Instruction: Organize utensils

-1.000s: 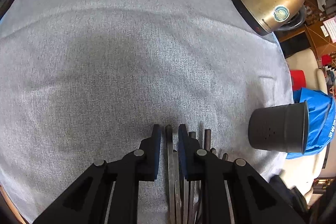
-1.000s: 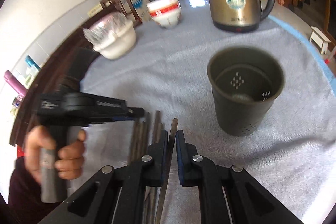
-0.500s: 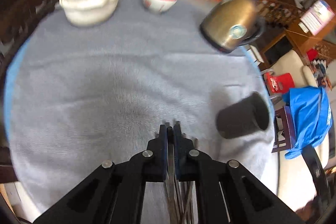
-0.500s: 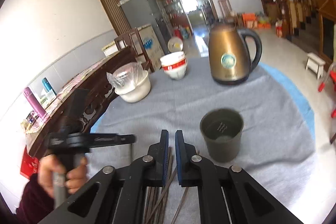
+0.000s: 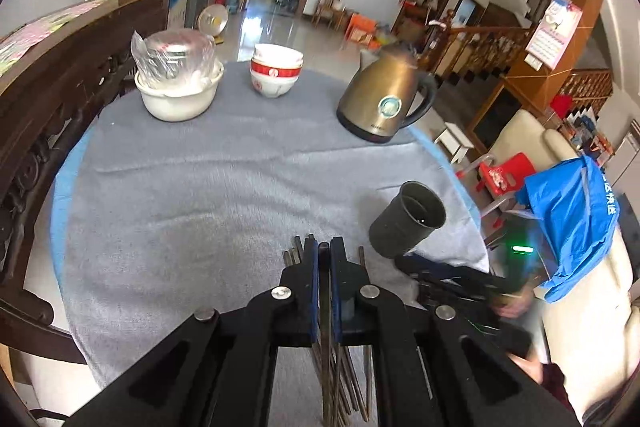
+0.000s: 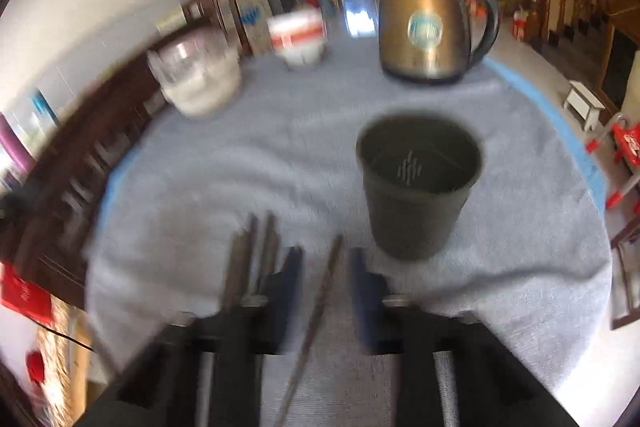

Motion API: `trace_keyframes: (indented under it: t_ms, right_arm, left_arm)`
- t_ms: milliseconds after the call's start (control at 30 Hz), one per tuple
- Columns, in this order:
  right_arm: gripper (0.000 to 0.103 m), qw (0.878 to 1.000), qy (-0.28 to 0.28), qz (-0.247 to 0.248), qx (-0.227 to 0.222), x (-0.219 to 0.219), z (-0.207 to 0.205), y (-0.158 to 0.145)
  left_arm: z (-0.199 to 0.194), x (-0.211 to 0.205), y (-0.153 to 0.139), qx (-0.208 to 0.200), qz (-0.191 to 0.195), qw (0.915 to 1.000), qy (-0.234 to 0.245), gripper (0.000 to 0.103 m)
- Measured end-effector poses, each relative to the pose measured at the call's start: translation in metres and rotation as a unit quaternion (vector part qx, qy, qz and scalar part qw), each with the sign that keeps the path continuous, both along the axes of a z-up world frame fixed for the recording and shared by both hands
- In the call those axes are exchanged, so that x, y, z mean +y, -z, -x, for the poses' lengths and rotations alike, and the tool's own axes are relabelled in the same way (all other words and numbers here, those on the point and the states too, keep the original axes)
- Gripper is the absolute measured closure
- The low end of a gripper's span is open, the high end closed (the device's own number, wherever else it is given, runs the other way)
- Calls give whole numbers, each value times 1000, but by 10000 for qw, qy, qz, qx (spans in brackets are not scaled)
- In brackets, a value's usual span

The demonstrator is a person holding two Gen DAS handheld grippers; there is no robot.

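So here the left tongs (image 5: 324, 251) are clamped tight on one thin dark metal chopstick (image 5: 325, 339), which runs straight down between the blue pads. The rest of the dark chopsticks (image 5: 352, 387) lie in a loose bunch on the grey cloth-covered round desk (image 5: 200, 207), right at its near edge, under and just beside those tongs.

The right tongs (image 6: 325, 259) have just been opening; their pads now stand apart, with a single chopstick (image 6: 320, 303) lying slanted in the gap and neither pad pressing on it as far as the blur lets me tell. More sticks (image 6: 250, 251) sit just to the left of them.

The target looks like the dark grey perforated metal holder cup (image 5: 408, 223), standing upright near the desk's right edge and empty inside. Well behind it, along the far edge, are the bronze electric kettle (image 5: 384, 103), the stacked white-and-red bowls (image 5: 276, 75) and a white bowl with plastic-wrapped stuff on top (image 5: 180, 87).

What I'd worry about:
- The left stick is pinched at one narrow spot, so it could pivot or slide out on the way over.
- The cup is light-looking and close to the edge, so a stick hitting the rim at an angle might tip it or shove it off.
- Both tongs work the same pile, so they may bump or scatter sticks over the near edge.
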State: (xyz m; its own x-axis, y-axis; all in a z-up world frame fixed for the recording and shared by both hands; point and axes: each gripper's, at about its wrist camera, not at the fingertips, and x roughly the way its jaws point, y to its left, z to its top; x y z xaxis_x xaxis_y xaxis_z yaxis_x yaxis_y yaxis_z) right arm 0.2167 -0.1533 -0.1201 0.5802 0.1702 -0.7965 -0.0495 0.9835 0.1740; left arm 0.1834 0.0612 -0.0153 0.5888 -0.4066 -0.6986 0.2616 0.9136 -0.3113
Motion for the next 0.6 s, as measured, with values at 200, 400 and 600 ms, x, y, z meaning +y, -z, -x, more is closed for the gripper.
trace_keyframes:
  t_ms: [200, 400, 600]
  right_arm:
    - [85, 9976, 174, 17, 663, 4, -30, 40]
    - [83, 9936, 245, -19, 1106, 4, -50, 60]
    - [93, 9935, 224, 238, 1087, 9, -54, 60]
  left_arm:
    - [18, 22, -5, -121, 230, 9997, 18, 97]
    - [24, 28, -6, -152, 306, 9993, 125, 97]
    - [30, 30, -6, -178, 330, 9992, 100, 97]
